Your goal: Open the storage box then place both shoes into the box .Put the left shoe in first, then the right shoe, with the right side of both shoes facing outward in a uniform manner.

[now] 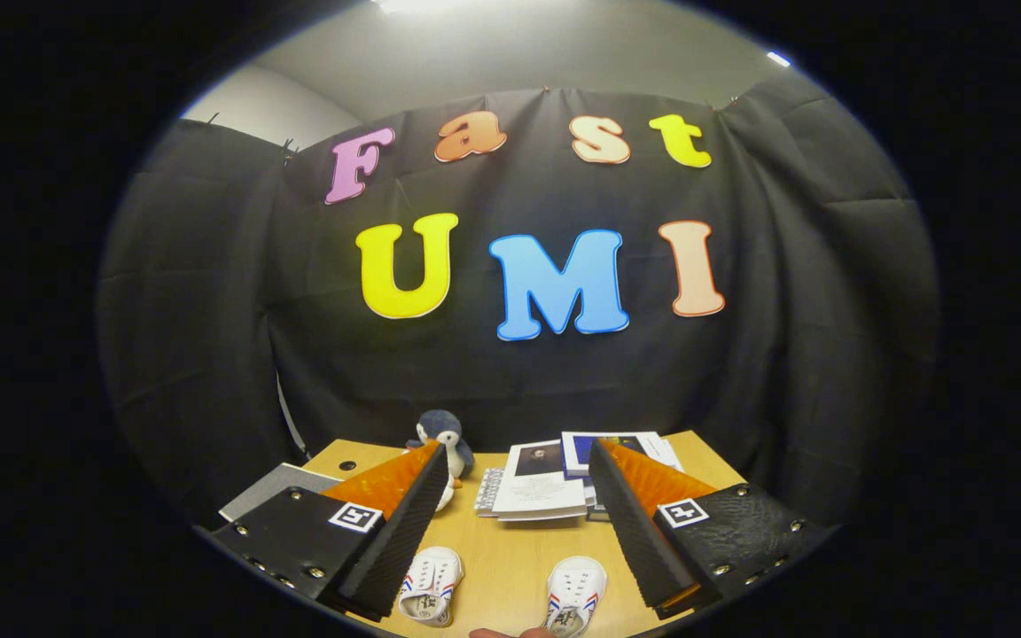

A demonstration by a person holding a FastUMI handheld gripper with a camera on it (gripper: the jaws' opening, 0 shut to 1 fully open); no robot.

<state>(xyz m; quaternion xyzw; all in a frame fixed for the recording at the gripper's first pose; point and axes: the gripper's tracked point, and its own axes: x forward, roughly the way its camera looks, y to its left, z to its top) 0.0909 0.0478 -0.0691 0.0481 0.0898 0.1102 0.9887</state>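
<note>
Two small white shoes, the left shoe (430,585) and the right shoe (575,598), each carry red and blue side stripes. They lie on a light wood-toned worktop (502,558). Farther off stands a grey-blue and white plush penguin (446,443), beside white-covered booklets (537,483).

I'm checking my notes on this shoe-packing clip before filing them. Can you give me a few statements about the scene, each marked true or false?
1. The tongs are open and hold nothing. True.
2. Two white shoes, one and another, lie on the wooden table between the fingers. True.
3. One shoe is clamped in the tongs. False: both lie free on the table.
4. A toy penguin stands beyond the fingers. True.
5. The booklets lie on top of the shoes. False: they lie farther back on the table.
</note>
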